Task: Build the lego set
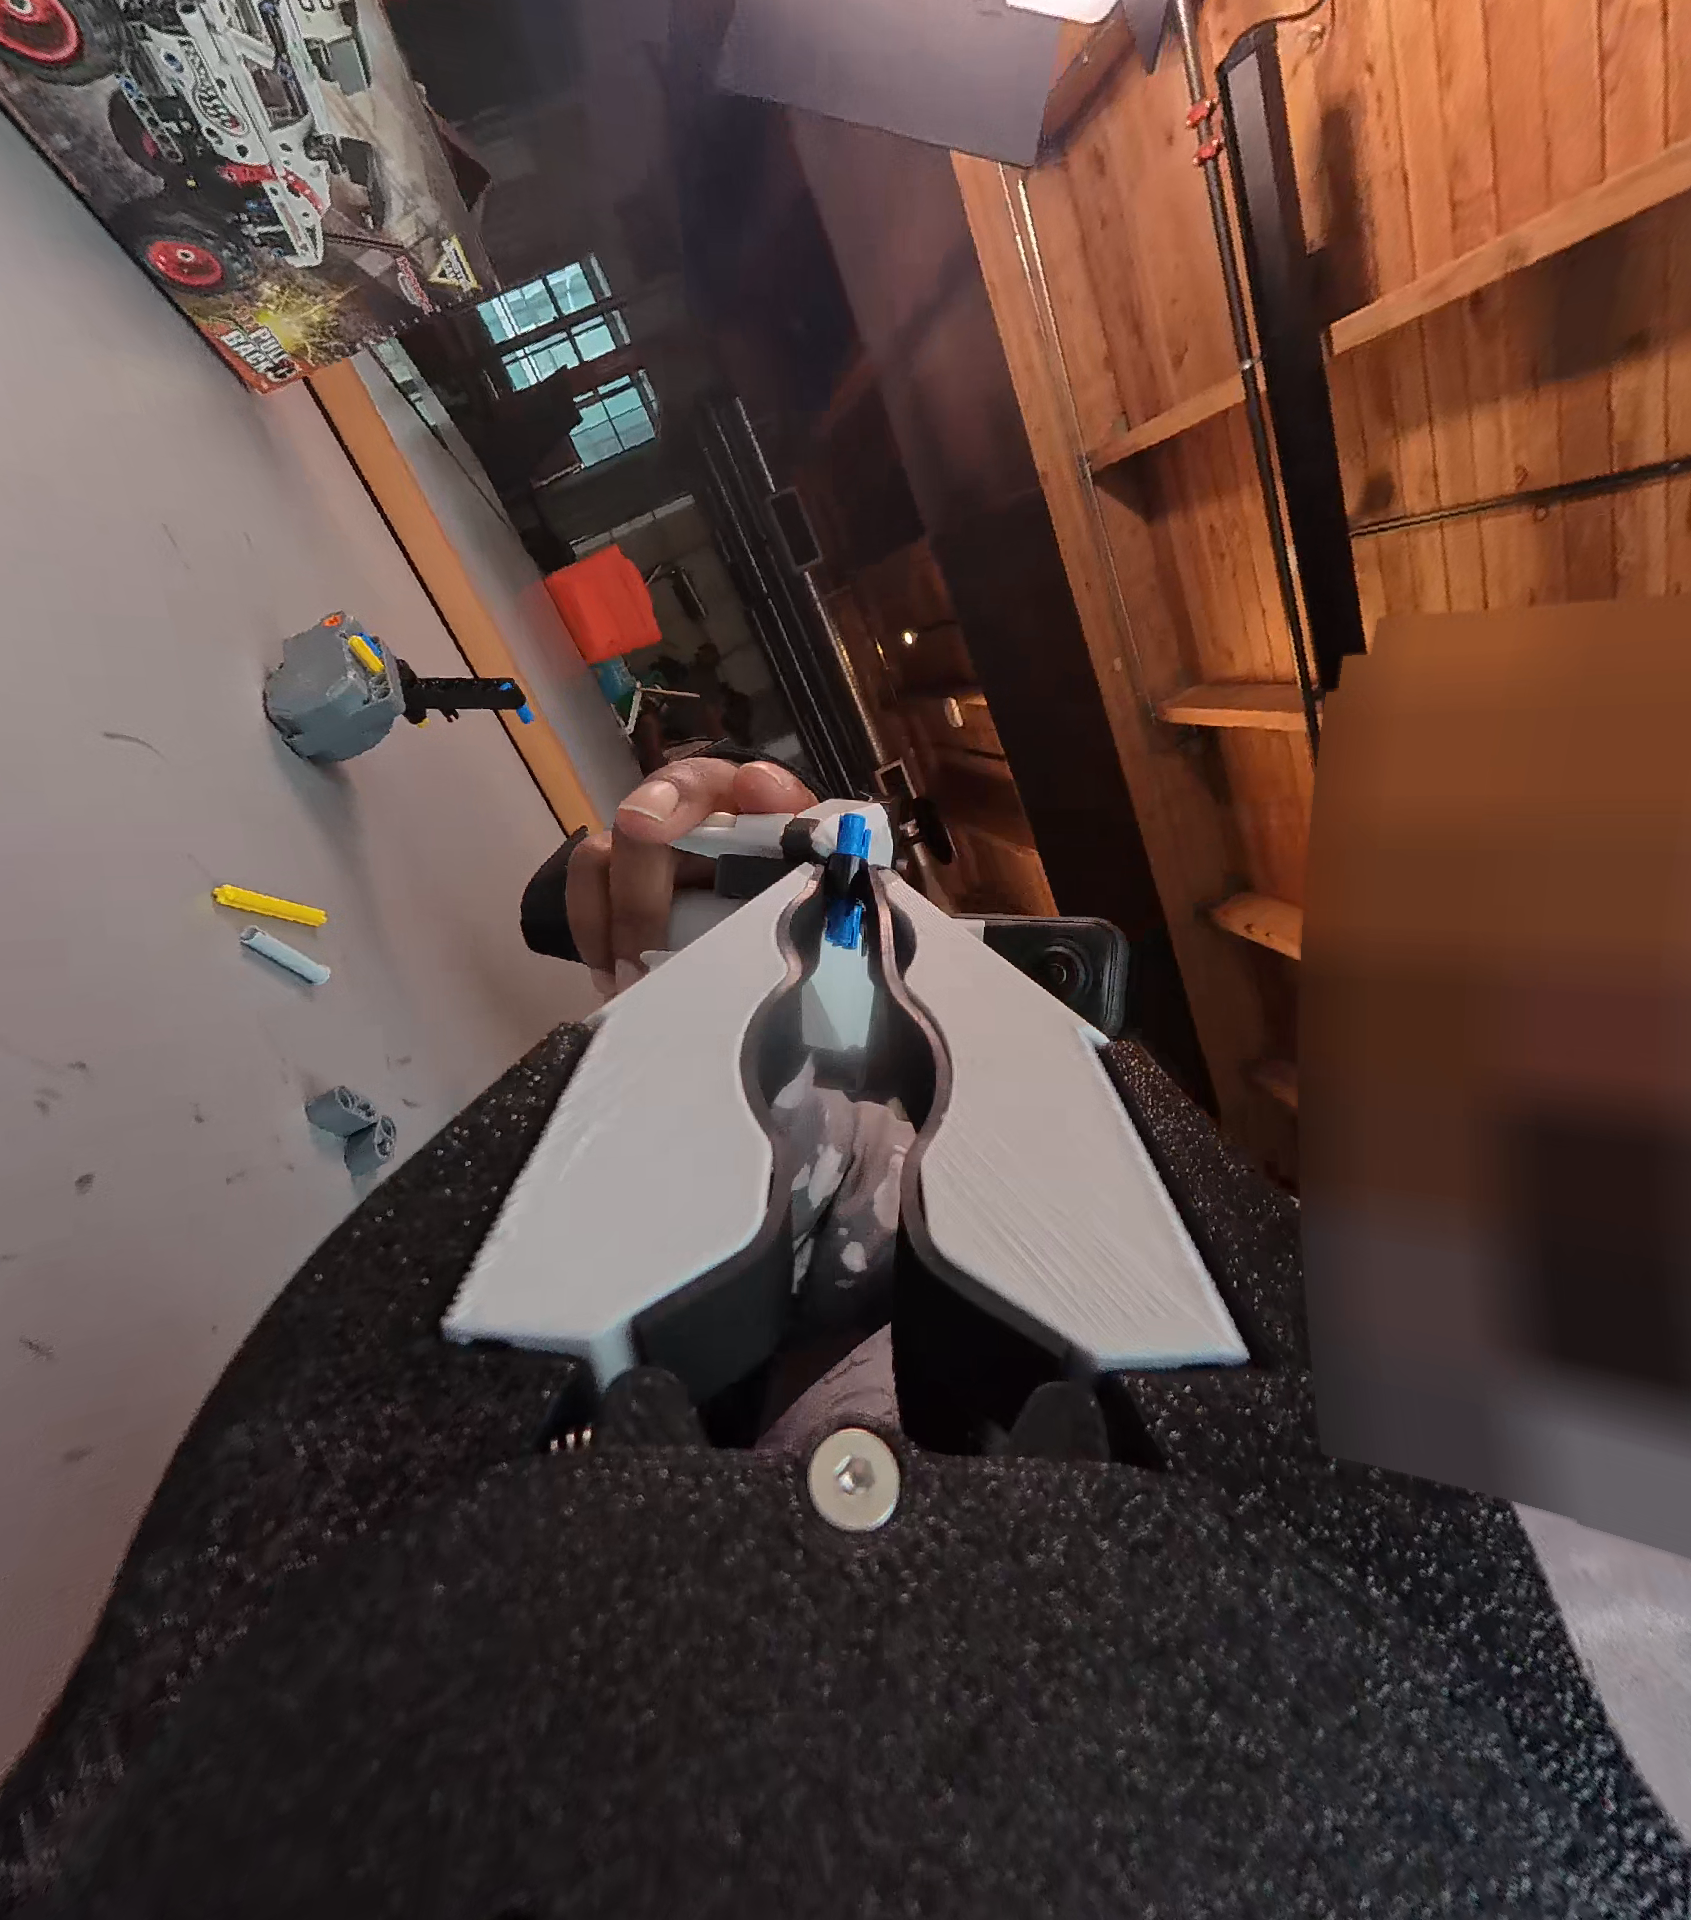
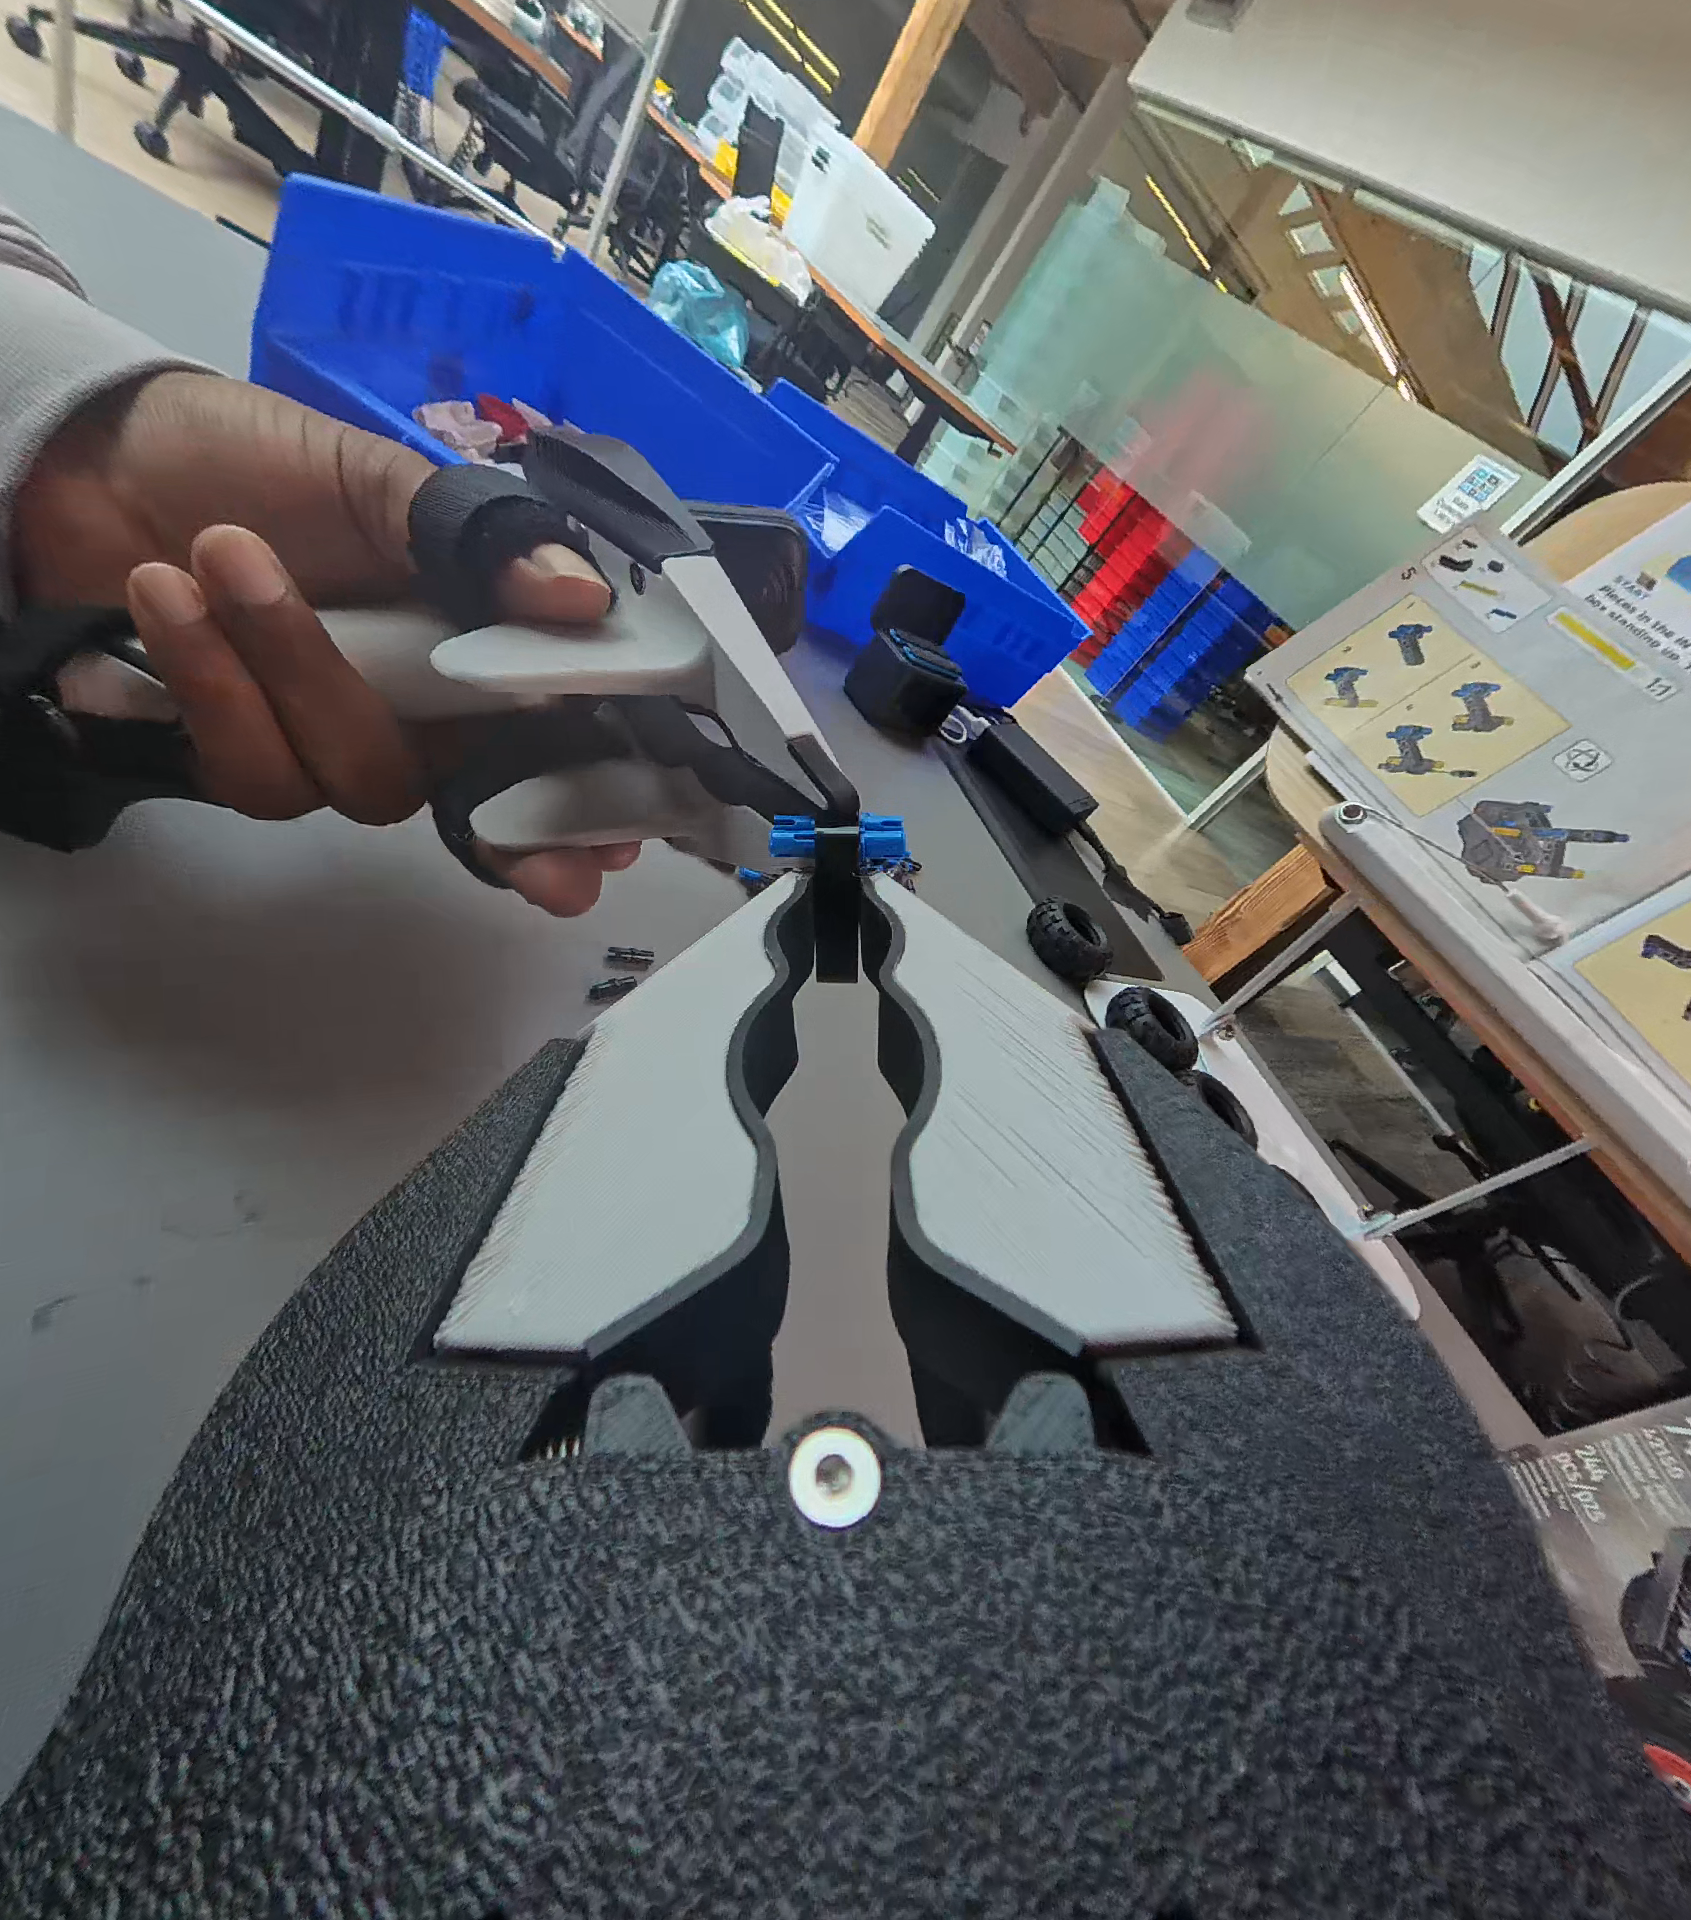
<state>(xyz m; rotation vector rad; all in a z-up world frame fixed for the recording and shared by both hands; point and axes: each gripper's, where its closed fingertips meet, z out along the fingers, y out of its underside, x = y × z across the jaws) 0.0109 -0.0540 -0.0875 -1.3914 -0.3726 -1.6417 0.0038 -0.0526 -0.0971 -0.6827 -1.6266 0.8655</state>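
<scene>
The right tongs (image 2: 833,883) are closed on a black beam (image 2: 836,914) standing upright between the tips at mid-frame, with blue pins (image 2: 791,837) sticking out on either side of its top. The left tongs (image 2: 825,795) come in from the left of that frame, held by a bare hand (image 2: 301,613) with a black strap over one finger, and their dark tip touches the top of the beam; whether they pinch anything cannot be told there.

In the left wrist view the left tongs (image 1: 846,883) are nearly closed around a small black-and-blue piece (image 1: 846,868) at the centre, pressed against the grey tip of the other tool, whose hand (image 1: 675,862) shows just behind.

On the grey tabletop (image 1: 93,1039), at left, lie a grey motor block (image 1: 337,691) with a black beam attached, a yellow rod (image 1: 269,904), a pale grey tube (image 1: 285,954) beside it, and a grey connector (image 1: 353,1127). The set's box (image 1: 228,177) lies at upper left.

In the right wrist view, blue bins (image 2: 529,322) stand at upper centre, small black tyres (image 2: 1069,935) right of the tips, and an instruction booklet (image 2: 1506,727) on a stand at right.
</scene>
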